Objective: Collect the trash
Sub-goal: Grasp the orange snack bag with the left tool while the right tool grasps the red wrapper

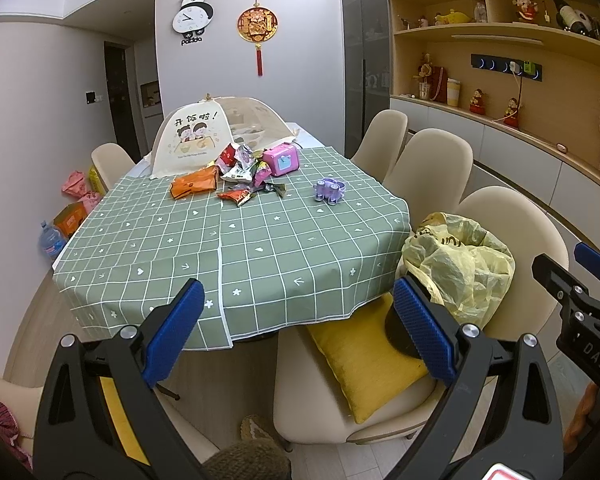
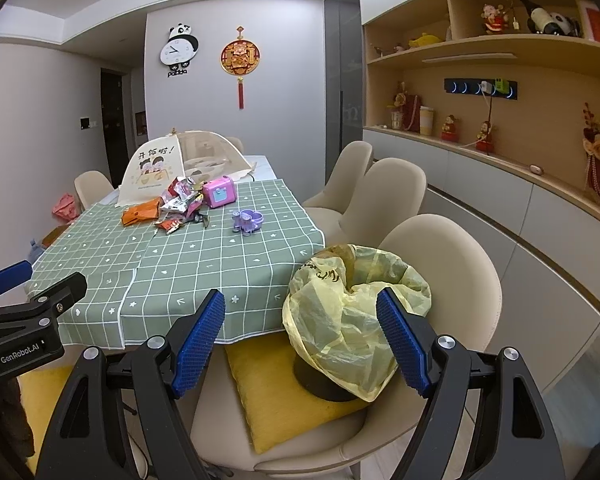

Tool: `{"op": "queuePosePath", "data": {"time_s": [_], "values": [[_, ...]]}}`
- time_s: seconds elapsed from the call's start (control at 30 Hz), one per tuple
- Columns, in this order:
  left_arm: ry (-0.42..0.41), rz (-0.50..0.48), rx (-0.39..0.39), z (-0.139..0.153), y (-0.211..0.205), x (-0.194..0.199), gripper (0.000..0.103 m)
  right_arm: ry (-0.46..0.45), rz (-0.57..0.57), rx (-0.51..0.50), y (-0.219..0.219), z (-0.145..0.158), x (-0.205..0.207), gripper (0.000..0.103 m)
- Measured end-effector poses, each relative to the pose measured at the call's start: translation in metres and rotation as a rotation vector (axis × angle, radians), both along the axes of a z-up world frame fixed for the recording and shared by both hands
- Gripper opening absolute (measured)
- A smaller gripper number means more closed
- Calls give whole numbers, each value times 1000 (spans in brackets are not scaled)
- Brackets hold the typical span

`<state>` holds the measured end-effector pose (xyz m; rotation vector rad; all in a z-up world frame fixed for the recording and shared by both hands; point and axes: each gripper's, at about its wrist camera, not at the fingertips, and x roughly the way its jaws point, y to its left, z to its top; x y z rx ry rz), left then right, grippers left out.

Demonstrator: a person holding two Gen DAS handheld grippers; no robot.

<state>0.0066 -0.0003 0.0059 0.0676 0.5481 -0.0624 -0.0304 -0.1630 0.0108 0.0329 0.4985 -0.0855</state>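
A pile of crumpled snack wrappers [image 1: 236, 170] lies at the far side of the green checked tablecloth [image 1: 236, 248], with an orange packet [image 1: 193, 184] at its left; the pile also shows in the right wrist view [image 2: 180, 204]. A dark bin lined with a yellow plastic bag [image 1: 460, 264] stands on a yellow cushion on the near chair; it also shows in the right wrist view [image 2: 352, 312]. My left gripper [image 1: 296, 332] is open and empty, in front of the table's near edge. My right gripper [image 2: 300, 340] is open and empty, just in front of the bin.
A pink toy case [image 1: 282, 160] and a purple toy [image 1: 329, 191] stand by the wrappers. A mesh food cover [image 1: 204, 136] sits at the table's far end. Beige chairs [image 1: 428, 168] line the right side. Shelves and cabinets [image 2: 500, 184] run along the right wall.
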Motion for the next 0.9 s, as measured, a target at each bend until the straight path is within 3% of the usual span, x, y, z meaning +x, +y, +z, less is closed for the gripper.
{"op": "queuePosePath", "data": {"time_s": [0.5,0.7,0.9], "values": [[18,34,-15,-3,23,44,91,9,11,2,11,-1,45,74],[50,69,-68,-7,65,101,91,16,50,-26,31,1,89,74],[122,84,-97,-29,124,187,91,52,90,-39,60,-8,160,74]]}}
